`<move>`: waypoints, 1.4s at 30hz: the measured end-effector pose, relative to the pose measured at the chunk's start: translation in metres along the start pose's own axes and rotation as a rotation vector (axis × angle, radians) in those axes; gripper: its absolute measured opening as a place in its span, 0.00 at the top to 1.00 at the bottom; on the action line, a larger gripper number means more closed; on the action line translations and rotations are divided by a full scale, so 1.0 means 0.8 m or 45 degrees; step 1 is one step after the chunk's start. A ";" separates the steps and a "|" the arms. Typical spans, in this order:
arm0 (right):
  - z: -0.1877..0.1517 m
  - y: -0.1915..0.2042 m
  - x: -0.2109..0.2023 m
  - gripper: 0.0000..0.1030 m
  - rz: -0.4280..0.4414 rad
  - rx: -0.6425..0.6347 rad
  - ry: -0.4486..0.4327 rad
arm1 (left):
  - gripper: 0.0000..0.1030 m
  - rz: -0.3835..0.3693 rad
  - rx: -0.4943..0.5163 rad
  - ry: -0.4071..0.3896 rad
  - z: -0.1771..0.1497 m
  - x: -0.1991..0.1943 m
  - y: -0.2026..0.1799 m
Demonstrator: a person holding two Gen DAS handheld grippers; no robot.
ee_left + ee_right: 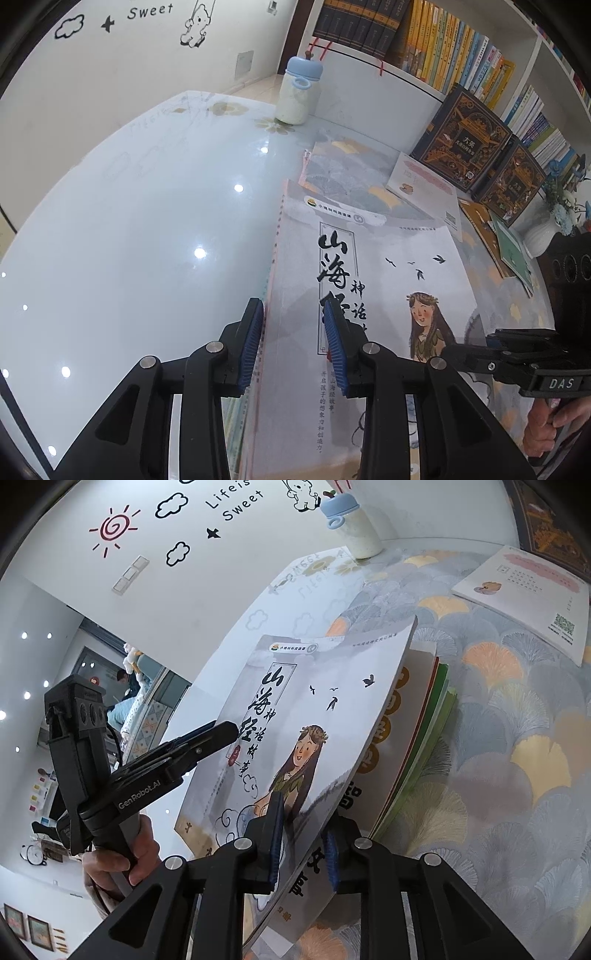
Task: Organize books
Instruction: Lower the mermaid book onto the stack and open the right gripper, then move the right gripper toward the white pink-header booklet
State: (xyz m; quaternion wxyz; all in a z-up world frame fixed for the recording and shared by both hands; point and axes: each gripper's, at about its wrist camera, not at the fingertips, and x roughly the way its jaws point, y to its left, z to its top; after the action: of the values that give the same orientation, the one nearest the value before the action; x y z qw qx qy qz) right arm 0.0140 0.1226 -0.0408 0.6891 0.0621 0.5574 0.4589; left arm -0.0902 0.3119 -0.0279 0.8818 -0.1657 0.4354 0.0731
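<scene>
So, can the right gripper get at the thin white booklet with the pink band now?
Probably not yet: the right gripper is shut on the pile under the white picture book. The thin white booklet itself lies uncovered, farther off on the patterned cloth.

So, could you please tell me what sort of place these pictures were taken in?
Most likely a child's study or reading corner at home. A white bookshelf packed with upright books lines the back, cartoon wall decals of a sun and clouds cover the wall, and picture books lie stacked on a glossy table.
</scene>
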 end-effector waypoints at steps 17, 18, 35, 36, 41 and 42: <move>-0.022 0.035 0.007 0.15 -0.093 -0.037 0.153 | 0.68 0.122 0.070 -0.038 -0.005 -0.027 -0.014; -0.023 0.042 0.009 0.15 -0.129 -0.062 0.152 | 0.68 0.116 0.068 -0.036 -0.006 -0.028 -0.013; -0.021 -0.035 -0.055 0.15 -0.083 0.113 0.016 | 0.66 0.024 0.105 -0.035 -0.025 -0.049 -0.067; -0.021 -0.050 -0.067 0.15 -0.085 0.145 -0.008 | 0.66 0.012 0.120 -0.034 -0.027 -0.049 -0.083; -0.020 -0.156 -0.140 0.16 -0.054 0.381 -0.173 | 0.66 -0.086 0.229 -0.015 -0.050 -0.039 -0.178; -0.020 -0.182 -0.156 0.17 -0.040 0.431 -0.220 | 0.66 -0.104 0.237 -0.006 -0.055 -0.033 -0.196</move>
State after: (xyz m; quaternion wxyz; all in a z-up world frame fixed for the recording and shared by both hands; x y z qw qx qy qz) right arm 0.0881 -0.0548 -0.0446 0.7211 0.2076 0.5665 0.3407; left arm -0.0965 0.1501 0.0040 0.8966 -0.1006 0.4312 -0.0034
